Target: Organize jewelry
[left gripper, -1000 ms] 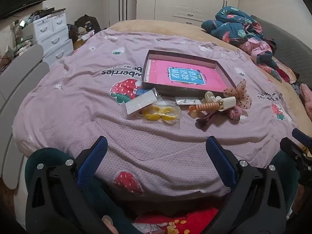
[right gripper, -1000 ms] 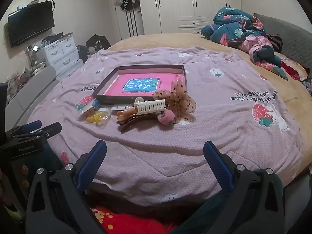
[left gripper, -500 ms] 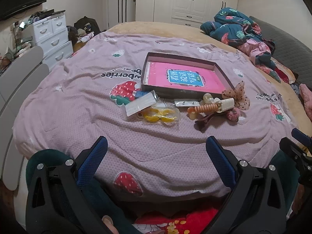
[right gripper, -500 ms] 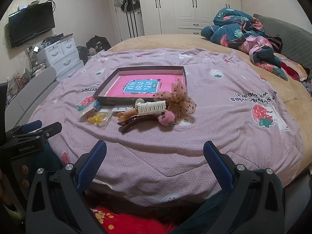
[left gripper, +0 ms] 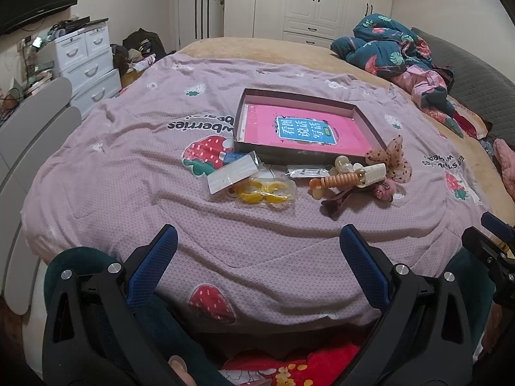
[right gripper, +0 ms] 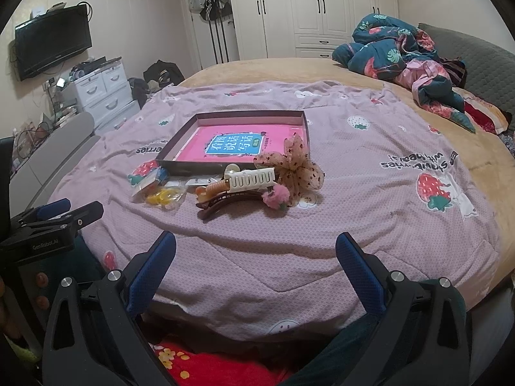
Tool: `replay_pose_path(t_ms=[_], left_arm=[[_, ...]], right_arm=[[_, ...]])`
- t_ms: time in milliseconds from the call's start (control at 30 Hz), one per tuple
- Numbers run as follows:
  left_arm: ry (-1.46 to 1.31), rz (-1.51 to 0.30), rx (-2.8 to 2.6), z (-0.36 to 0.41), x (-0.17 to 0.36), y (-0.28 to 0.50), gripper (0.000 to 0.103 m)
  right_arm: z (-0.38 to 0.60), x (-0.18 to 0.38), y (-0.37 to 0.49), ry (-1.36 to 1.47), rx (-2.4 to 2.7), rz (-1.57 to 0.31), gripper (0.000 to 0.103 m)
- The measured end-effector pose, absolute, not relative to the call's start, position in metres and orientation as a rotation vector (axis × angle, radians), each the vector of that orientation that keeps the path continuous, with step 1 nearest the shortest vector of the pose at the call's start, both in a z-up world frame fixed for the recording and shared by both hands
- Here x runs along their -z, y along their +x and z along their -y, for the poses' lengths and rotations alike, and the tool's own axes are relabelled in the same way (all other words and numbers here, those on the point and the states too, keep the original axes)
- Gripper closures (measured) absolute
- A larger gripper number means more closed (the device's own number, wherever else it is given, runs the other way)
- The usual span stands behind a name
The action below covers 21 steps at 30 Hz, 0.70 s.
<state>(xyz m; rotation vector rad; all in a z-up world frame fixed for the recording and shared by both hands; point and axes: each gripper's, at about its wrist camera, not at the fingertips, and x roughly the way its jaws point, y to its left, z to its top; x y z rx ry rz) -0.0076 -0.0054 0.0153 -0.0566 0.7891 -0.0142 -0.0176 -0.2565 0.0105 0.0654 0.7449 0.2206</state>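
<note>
Hovering apart, both tongs (left gripper: 257,251) (right gripper: 256,254) gape before hair clips (right gripper: 244,186).

Small packet (left gripper: 305,171) contents beside the box (left gripper: 254,143) are illegible.

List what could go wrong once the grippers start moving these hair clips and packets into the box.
1. The cream claw clip, orange clip and dark brown clip lie in a touching pile; gripping one may drag the others.
2. The clear bag of yellow rings is slippery and flat on the soft quilt; the fingers may pinch fabric.
3. The dotted bow leans against the box wall and could snag.
</note>
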Motion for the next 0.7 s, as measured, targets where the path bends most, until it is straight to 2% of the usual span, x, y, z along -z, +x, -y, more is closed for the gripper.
replay_pose_path(t_ms=[700], left_arm=[[-0.054,-0.788,0.015,0.0047,-0.0172,-0.0074,0.008]], right_arm=[[0.2571,-0.0109,-0.0179,0.068,-0.222,-0.742,0.004]])
